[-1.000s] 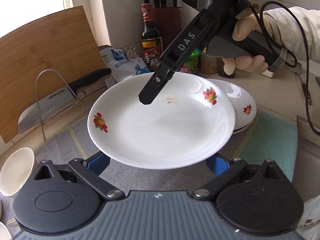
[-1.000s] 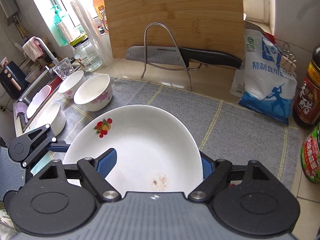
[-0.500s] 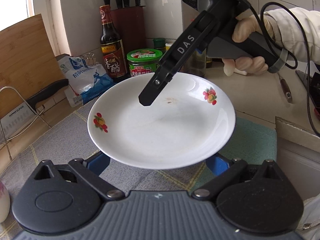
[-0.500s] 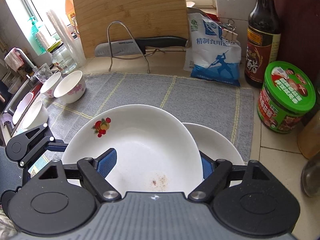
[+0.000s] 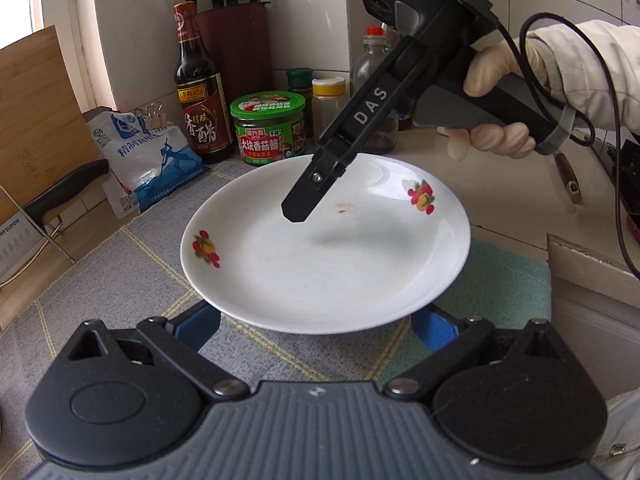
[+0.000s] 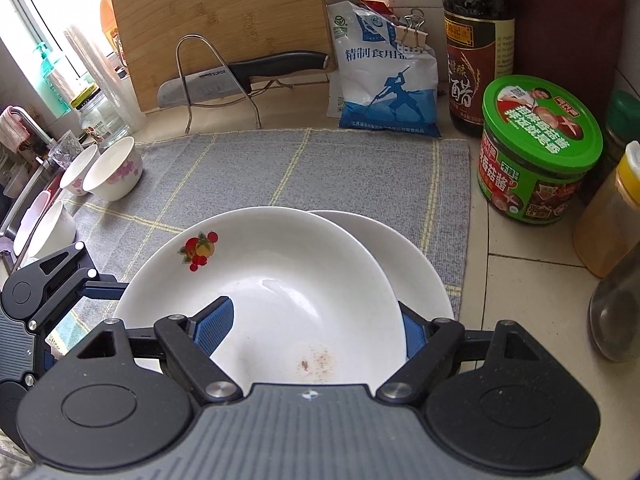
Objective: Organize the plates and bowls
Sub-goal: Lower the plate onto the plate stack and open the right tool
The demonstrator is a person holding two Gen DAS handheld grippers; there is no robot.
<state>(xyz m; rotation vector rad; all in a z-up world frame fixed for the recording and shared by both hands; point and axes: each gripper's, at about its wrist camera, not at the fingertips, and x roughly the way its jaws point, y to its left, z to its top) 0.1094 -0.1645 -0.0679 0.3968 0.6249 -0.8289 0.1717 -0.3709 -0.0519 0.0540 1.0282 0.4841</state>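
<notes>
A white plate point(image 5: 320, 264) with fruit decals hangs tilted over the grey mat point(image 6: 320, 168), and both grippers carry it. My left gripper point(image 5: 316, 322) has its blue pads against the plate's underside at the near edge. My right gripper point(image 6: 314, 332) is shut on the plate's rim, one pad inside the dish and one outside. A finger point(image 5: 304, 204) of the right gripper crosses over the plate in the left wrist view. A second white plate point(image 6: 400, 256) lies on the mat, partly under the held one. Three white bowls point(image 6: 114, 168) stand at the mat's far left.
A green-lidded jar point(image 6: 536, 148), a vinegar bottle point(image 6: 476, 48) and spice jars stand at the right. A salt bag point(image 6: 384, 80), a knife on a wire stand point(image 6: 240, 76) and a cutting board point(image 6: 220, 20) line the back. A gloved hand point(image 5: 492, 80) holds the right gripper.
Both grippers carried the plate to the right across the mat and slightly down. The second plate and the green-lidded jar have come into the right wrist view.
</notes>
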